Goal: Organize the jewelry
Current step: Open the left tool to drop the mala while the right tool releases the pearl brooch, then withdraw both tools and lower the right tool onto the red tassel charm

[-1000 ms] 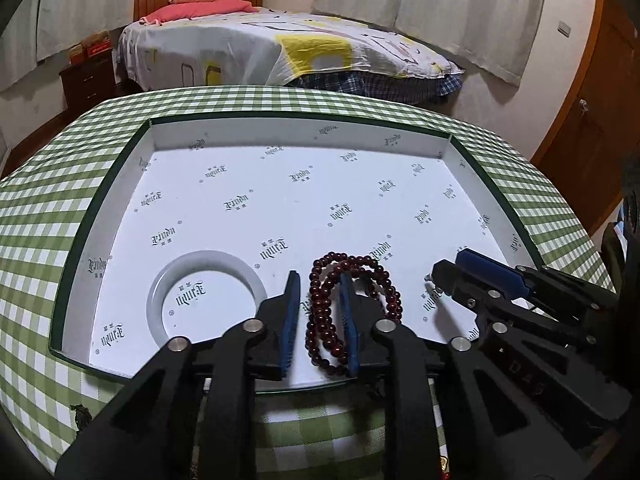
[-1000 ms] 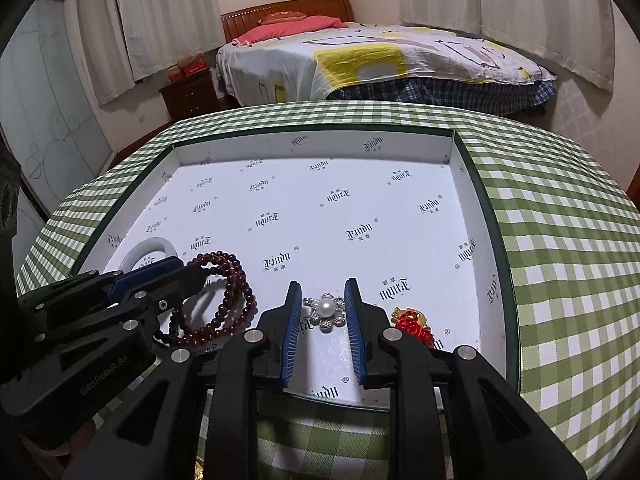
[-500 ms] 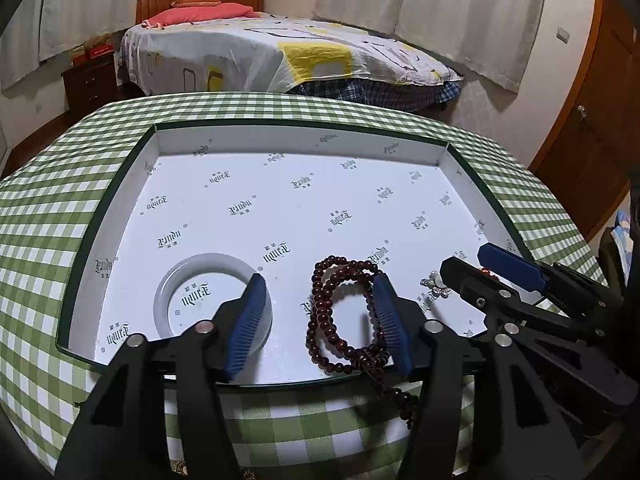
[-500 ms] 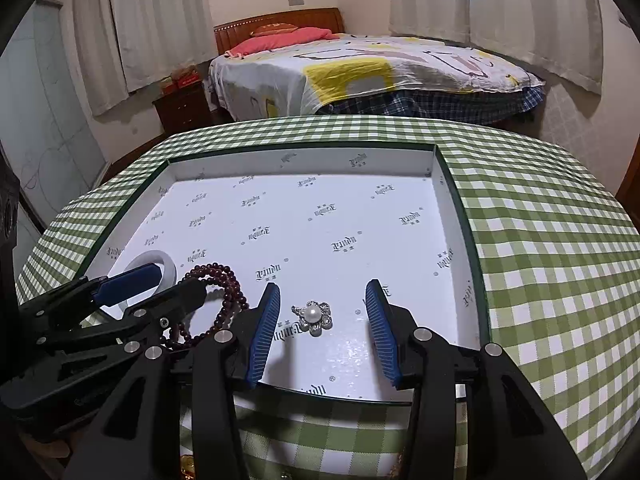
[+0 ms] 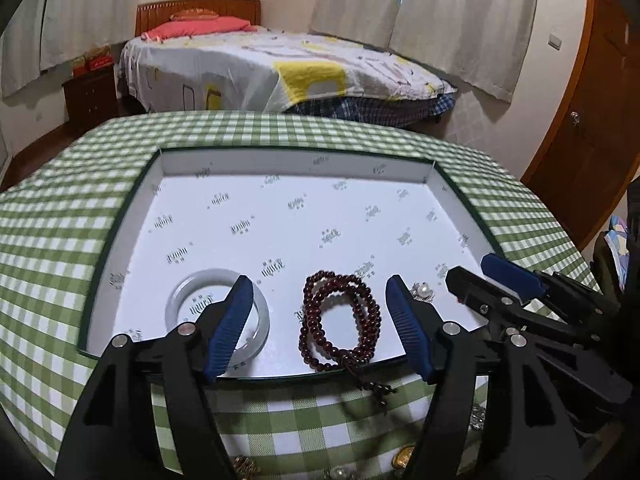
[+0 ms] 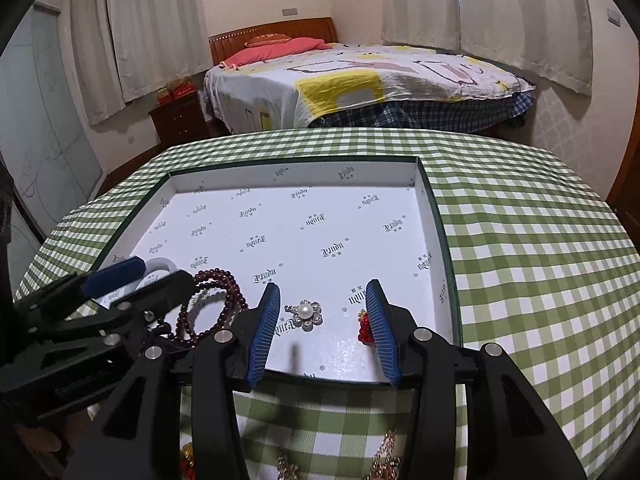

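Tray (image 5: 120, 240) holds bangle (image 5: 180, 300), bead bracelet (image 5: 340, 320), pearl brooch (image 6: 305, 314), red charm (image 6: 363, 330); left gripper (image 5: 320, 328) just opening, right gripper (image 6: 323, 326) released.

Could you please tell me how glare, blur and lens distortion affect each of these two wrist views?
Left wrist view: fisheye bows the box rim and gingham tablecloth; the tablecloth smears at the left edge, while the red-brown bead bracelet stays sharp. Right wrist view: the same bowing, black corners, a patch of glare on the box floor near the pearl brooch, and a faint blurred streak beside it.
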Motion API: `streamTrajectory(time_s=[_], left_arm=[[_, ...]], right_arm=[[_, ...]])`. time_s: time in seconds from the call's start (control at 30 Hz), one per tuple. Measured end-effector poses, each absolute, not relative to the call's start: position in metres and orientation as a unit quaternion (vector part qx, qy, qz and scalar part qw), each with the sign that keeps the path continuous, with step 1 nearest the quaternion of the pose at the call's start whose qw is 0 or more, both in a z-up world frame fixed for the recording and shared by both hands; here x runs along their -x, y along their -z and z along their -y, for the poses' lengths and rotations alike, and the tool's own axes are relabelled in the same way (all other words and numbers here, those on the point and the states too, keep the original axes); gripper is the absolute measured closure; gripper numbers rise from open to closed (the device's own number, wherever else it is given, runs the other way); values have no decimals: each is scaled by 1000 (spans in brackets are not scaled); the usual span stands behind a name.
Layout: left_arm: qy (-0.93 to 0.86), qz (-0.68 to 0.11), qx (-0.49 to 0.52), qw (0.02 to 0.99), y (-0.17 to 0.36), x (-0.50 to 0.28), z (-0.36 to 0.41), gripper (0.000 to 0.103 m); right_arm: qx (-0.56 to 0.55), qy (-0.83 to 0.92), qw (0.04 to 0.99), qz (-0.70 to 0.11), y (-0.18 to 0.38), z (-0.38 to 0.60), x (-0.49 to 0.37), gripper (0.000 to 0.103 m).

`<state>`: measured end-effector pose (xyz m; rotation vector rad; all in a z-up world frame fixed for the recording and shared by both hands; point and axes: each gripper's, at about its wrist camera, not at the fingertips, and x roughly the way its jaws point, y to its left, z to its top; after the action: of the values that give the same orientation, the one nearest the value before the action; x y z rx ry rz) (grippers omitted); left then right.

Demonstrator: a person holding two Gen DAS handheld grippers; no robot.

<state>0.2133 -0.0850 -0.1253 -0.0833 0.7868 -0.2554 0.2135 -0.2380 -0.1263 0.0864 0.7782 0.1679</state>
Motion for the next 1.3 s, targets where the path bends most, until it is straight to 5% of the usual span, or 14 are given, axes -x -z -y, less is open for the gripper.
streamTrajectory(time_s=[0.3, 1.3], left_arm=[[116, -342, 18, 932, 94, -174, 75, 23], [34, -361, 12, 932, 107, -59, 7, 22]], right_arm=[[-36, -88, 927, -363, 108, 236, -184, 58], [-7, -139, 911, -389, 128, 197, -98, 58]])
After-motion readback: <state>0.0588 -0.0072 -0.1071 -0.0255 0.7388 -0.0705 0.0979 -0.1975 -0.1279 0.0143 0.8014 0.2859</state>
